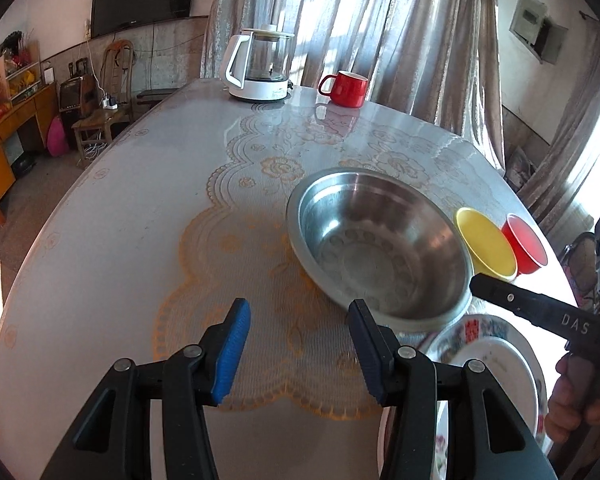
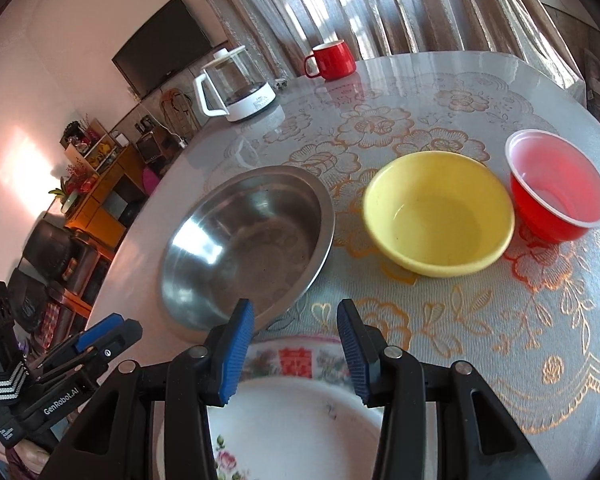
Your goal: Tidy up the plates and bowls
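Left wrist view
- Left tool (image 1: 298,354): blue-padded fingers apart, nothing between them, hovering over bare lace-patterned cloth on the round counter (image 1: 140,208).
- Large stainless-steel bowl (image 1: 378,246): just beyond the right-hand finger, upright, empty.
- Shallow yellow plastic bowl (image 1: 486,242): right of the steel bowl, close beside it.
- Small red plastic cup-shaped bowl (image 1: 526,246): right of the yellow one, rims nearly touching.
- Flower-rimmed white ceramic plate (image 1: 496,364): near right, at the counter edge, partly hidden.
- Right tool (image 1: 484,284): black finger reaching in from the right above the plate; a hand (image 1: 580,400) on its grip.
- White-based glass kettle (image 1: 258,66) and red ceramic mug (image 1: 346,88): far side.

Right wrist view
- Right tool (image 2: 296,354): fingers apart, empty, poised above the far rim of the flower-rimmed plate (image 2: 296,420).
- Steel bowl (image 2: 246,246): left of centre, beyond the left finger.
- Yellow bowl (image 2: 438,212): centre right, apart from the steel bowl.
- Red bowl (image 2: 556,186): far right, just beside the yellow one.
- Left tool (image 2: 100,338): low left, off the counter edge.
- Kettle (image 2: 236,84), mug (image 2: 334,60): far side.
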Motion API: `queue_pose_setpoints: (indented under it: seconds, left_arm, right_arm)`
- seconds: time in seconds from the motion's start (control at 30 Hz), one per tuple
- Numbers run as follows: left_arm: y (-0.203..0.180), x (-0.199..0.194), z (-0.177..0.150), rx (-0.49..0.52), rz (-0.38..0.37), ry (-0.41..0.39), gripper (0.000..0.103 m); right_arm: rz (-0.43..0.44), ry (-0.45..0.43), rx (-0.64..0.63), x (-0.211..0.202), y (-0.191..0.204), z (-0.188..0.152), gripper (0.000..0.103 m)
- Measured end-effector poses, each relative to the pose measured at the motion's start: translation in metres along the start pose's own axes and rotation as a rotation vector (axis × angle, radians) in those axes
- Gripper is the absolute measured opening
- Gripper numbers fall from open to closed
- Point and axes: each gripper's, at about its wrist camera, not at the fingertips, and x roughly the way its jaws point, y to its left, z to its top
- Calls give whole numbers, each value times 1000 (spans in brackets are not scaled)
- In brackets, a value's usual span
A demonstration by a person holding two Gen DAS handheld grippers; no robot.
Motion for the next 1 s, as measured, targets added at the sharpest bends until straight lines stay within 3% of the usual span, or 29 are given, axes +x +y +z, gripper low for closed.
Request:
queue_pose_setpoints:
  seconds: [0.33,0.53,0.73,1.0]
  left_arm:
    - [-5,43,22,-6,-39,46,51]
    - [-5,55,21,-31,-144,48,35]
    - [-11,46,12,18,-118,22,35]
    - [-1,29,6,3,-89,-21,36]
  right_arm:
    - [-28,31,-4,29,-2,10,41]
    - [-71,33,-101,39,11,15,32]
    - [-114,29,-167,41,21,13,29]
    - [-81,36,-182,41,30,11,29]
